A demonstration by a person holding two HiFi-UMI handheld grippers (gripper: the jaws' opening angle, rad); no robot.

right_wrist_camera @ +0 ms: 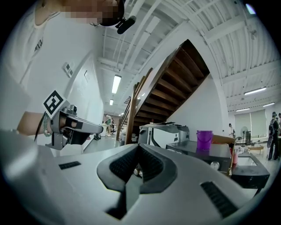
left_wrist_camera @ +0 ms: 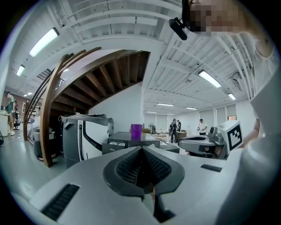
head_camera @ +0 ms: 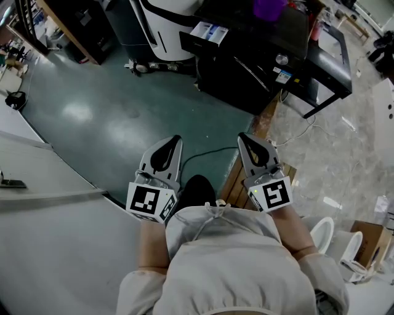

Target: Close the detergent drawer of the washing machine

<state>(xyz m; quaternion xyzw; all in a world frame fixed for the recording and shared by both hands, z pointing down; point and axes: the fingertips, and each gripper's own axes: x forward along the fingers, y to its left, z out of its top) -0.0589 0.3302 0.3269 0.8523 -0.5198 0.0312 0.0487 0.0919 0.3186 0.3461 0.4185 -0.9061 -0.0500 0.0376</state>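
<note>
The black washing machine (head_camera: 258,55) stands far ahead on the floor, a purple cup (head_camera: 269,7) on its top. Its detergent drawer (head_camera: 209,32) sticks out open at the upper left of its front, showing white and blue inside. Both grippers are held close to the person's body, well short of the machine. My left gripper (head_camera: 175,140) is shut with nothing in it, and so is my right gripper (head_camera: 242,138). In the left gripper view the shut left gripper (left_wrist_camera: 141,149) points toward the washing machine (left_wrist_camera: 131,141). The right gripper (right_wrist_camera: 138,147) also faces the washing machine (right_wrist_camera: 206,154).
A white and black machine (head_camera: 161,27) stands left of the washer. A black cable (head_camera: 203,154) runs over the green floor, beside a wooden board (head_camera: 237,178). A black table (head_camera: 332,55) is at right, a white counter (head_camera: 37,184) at left, a cardboard box (head_camera: 369,240) at lower right.
</note>
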